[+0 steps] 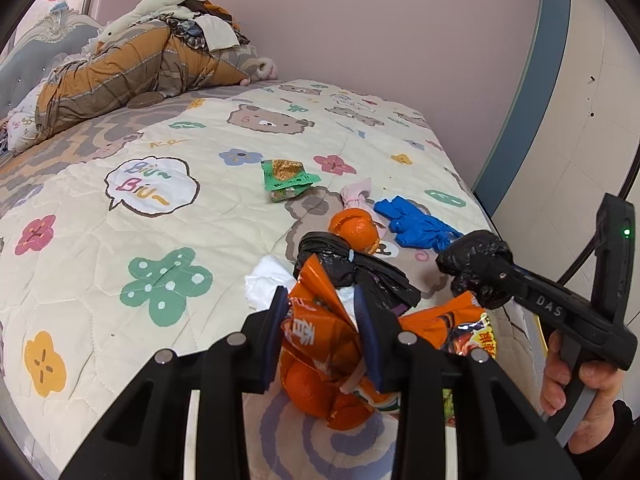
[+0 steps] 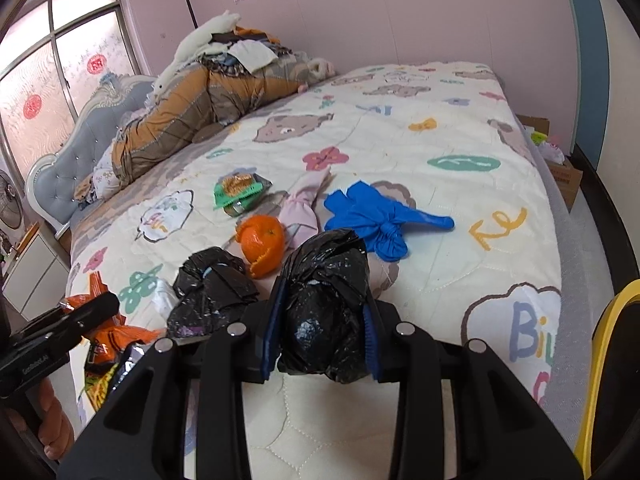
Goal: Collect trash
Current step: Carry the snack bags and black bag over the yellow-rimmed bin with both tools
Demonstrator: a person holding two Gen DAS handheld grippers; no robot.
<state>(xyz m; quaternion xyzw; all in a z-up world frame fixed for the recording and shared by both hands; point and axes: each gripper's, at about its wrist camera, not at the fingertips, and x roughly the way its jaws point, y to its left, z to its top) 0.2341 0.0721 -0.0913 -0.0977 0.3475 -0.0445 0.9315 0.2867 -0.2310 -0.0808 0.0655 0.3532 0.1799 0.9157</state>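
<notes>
Over the bed (image 2: 400,128), both claws angled down, gripping

The quilt (image 1: 120,264) carries a speech bubble (image 1: 151,186) reading "Biu~ Biu~" and, in the right wrist view, a yellow "Re" (image 2: 498,227), while the right gripper (image 1: 466,266) has "DAS" embossed on its arm.

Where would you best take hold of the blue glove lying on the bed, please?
Grip the blue glove at its knot, the bunched lump at the near end. It stands up from the bedspread, while the fingers and the tail lie flat and thin. Come from above and the near side, jaws across the knot; that side looks clear, with the pink cloth off to its left.
</notes>
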